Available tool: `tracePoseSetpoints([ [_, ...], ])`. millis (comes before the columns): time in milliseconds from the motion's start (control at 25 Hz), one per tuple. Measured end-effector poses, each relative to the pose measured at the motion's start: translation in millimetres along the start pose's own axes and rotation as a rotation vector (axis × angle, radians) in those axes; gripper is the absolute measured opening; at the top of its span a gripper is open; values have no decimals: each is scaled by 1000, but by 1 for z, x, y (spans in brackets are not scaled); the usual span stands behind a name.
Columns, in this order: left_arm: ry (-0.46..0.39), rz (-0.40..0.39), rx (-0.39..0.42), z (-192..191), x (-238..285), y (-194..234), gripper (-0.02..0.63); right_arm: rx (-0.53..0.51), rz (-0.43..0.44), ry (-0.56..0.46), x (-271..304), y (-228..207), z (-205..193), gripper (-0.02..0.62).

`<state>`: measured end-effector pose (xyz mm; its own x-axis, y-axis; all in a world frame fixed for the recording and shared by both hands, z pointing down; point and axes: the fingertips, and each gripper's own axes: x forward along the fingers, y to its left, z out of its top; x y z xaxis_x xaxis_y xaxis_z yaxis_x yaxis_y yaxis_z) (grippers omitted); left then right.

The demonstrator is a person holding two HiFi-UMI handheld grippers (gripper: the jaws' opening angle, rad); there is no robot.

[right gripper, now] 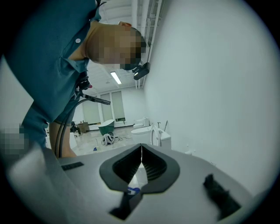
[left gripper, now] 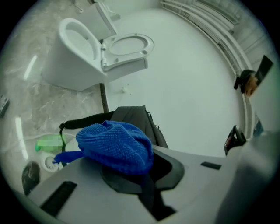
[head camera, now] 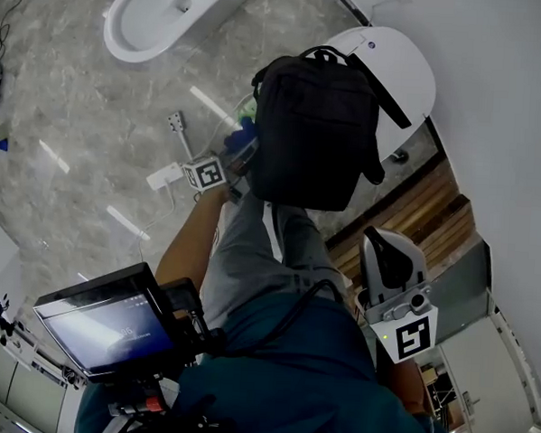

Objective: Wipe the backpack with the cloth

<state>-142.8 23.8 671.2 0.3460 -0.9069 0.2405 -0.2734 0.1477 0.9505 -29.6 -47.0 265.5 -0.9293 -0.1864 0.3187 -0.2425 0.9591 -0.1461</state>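
A black backpack point(head camera: 313, 132) rests on a closed white toilet lid point(head camera: 407, 63) in the head view. My left gripper point(head camera: 241, 153) sits at the bag's left side, shut on a bunched blue knitted cloth point(head camera: 240, 137). In the left gripper view the blue cloth point(left gripper: 116, 146) covers the jaws of the left gripper point(left gripper: 130, 162), and the backpack point(left gripper: 133, 117) lies just beyond it. My right gripper point(head camera: 388, 259) hangs low at the right, away from the bag. Seen in its own view, the right gripper point(right gripper: 141, 158) has its jaws together with nothing in them.
A second white toilet point(head camera: 159, 15) stands at the upper left on the marble floor, with a power strip point(head camera: 164, 176) and cable below it. A screen point(head camera: 106, 325) hangs at my lower left. Wooden slats point(head camera: 415, 210) and a white wall point(head camera: 503, 97) lie to the right.
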Motion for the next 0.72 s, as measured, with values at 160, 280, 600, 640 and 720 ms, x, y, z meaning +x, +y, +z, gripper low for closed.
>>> tracePoseSetpoints([
  [160, 321, -15, 316, 46, 48, -4, 35, 11, -45, -3, -12, -9, -1, 2],
  [280, 598, -22, 545, 64, 60, -4, 35, 25, -88, -7, -24, -19, -4, 2],
  [600, 806, 9, 653, 134, 136, -36, 35, 82, -204, -28, -55, -46, -19, 2],
  [640, 864, 24, 663, 125, 153, -38, 35, 84, -215, -31, -58, -49, -19, 2],
  [720, 951, 29, 701, 104, 188, -46, 35, 85, -234, -35, -64, -54, -20, 2],
])
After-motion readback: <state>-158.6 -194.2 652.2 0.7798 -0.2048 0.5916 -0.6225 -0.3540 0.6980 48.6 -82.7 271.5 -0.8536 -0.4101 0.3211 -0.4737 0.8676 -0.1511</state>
